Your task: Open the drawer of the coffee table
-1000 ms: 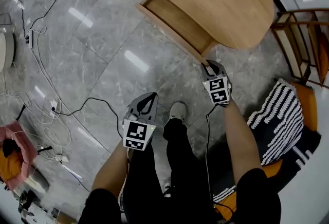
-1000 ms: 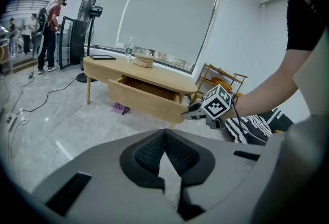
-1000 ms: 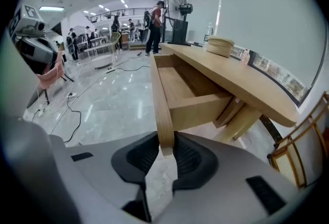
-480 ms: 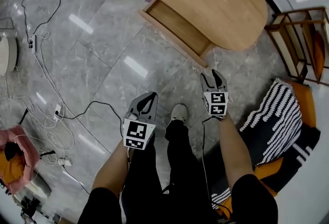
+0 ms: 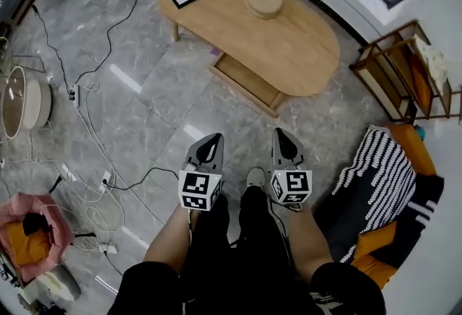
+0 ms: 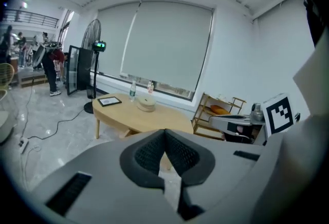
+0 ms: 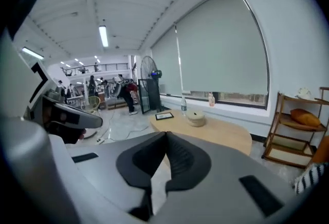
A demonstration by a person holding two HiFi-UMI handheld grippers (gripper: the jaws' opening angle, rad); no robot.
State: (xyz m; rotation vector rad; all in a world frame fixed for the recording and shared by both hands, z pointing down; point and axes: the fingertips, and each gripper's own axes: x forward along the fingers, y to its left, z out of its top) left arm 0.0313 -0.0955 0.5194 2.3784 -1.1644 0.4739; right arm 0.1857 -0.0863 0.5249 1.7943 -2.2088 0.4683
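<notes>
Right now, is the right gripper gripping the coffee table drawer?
No, the right gripper is shut on nothing, held well clear of the open drawer.

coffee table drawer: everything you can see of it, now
The drawer is a shallow light-wood tray, the same tone as the tabletop. It stands pulled out from under the table's near long side, level, above the grey tiled floor. Its inside looks bare; no handle can be made out. Nothing touches it: the left hand-held gripper and right hand-held gripper hang short of it.
</notes>
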